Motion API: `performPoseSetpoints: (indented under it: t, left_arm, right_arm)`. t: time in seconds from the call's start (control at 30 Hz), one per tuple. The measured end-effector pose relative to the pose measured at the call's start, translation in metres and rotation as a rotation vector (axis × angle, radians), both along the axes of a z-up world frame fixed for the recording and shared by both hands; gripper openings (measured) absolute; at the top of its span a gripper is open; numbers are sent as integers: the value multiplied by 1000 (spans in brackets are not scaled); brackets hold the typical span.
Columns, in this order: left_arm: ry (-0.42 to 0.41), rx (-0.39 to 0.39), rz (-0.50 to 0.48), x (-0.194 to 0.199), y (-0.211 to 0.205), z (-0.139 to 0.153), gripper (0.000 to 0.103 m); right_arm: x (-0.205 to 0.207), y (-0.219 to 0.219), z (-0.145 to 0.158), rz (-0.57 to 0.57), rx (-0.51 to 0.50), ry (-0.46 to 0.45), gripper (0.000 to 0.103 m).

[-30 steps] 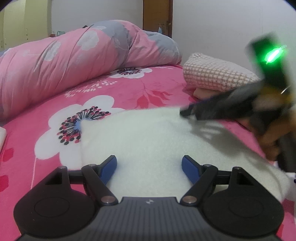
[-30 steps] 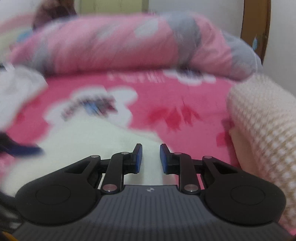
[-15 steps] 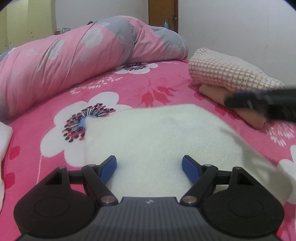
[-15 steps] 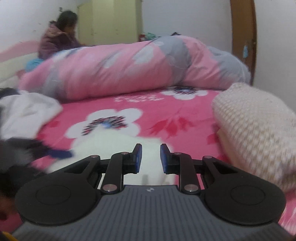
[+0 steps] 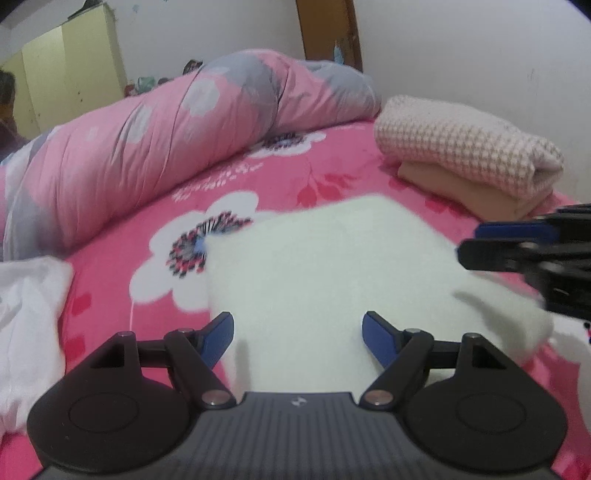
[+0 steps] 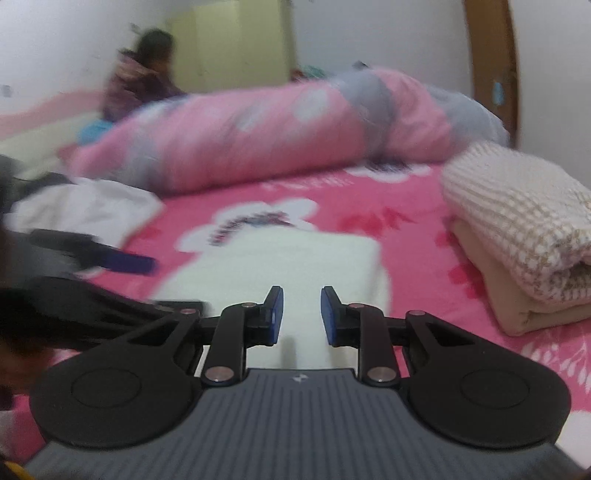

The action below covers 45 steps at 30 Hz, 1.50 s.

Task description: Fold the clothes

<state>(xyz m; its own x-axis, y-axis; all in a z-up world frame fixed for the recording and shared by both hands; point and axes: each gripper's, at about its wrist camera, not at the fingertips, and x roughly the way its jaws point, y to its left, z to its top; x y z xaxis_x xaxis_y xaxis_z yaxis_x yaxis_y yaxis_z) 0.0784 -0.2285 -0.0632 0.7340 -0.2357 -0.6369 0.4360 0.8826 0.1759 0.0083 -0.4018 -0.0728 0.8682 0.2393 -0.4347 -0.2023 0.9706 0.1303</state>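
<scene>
Nearest in the left wrist view, the left gripper (image 5: pixel 297 334) stands with its blue pads wide apart and nothing between them — it hangs above the near part of a white fleecy garment (image 5: pixel 332 266) folded flat on the pink floral bedsheet (image 5: pixel 280 177). The right gripper (image 5: pixel 476 243) reaches in from the right edge of this view, blurred, over the garment's right side. In its own camera the right gripper (image 6: pixel 298 315) has its jaws set narrow but with a clear gap, gripping nothing; the same white garment (image 6: pixel 295 254) lies just beyond its tips.

Only the left view shows a crumpled white cloth (image 5: pixel 26 325) close at the left edge as a large mass; the right view shows that cloth (image 6: pixel 85 206) farther off, with the left gripper (image 6: pixel 110 258) smeared across in front of it. To the right lies a stack: a checked knit folded piece (image 5: pixel 461 151) on a beige folded piece (image 5: pixel 454 184).

Farther back is a rolled pink-and-grey quilt (image 5: pixel 166 147), then a yellow wardrobe (image 5: pixel 66 74) and a wooden door frame (image 5: pixel 325 33). Only the right view shows a seated person (image 6: pixel 140 77) clearly (very blurred).

No writing can be read — only a small pale emblem on each gripper body.
</scene>
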Motion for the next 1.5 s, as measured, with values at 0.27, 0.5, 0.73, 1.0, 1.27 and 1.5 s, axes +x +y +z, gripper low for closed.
performPoseSetpoints:
  t: [0.27,0.5,0.73,1.0,1.27,1.5]
  left_arm:
    - [23,8,25,-6,-2,-1,78]
    - [29,5,32,-5,-2,-2,78]
    - [16,23,28,-7,-5,-2,80]
    - [8,32,28,-7,-6,-3,80]
    - [6,39,30,-7,-8,-4,80]
    - [2,47,32,-8,-9,-5,80]
  right_arm:
    - [-6,0,-35,-29,33,123,19]
    - [-27,7,-26,-16,-37,74,19]
    - [-21,7,-45,-38,-76,112,19]
    - [-23,9,-48,-43,-68,106,19]
    - [-24,8,-49,-45,-55,100,19]
    - [-24,7,-50,-46,-48,96,19]
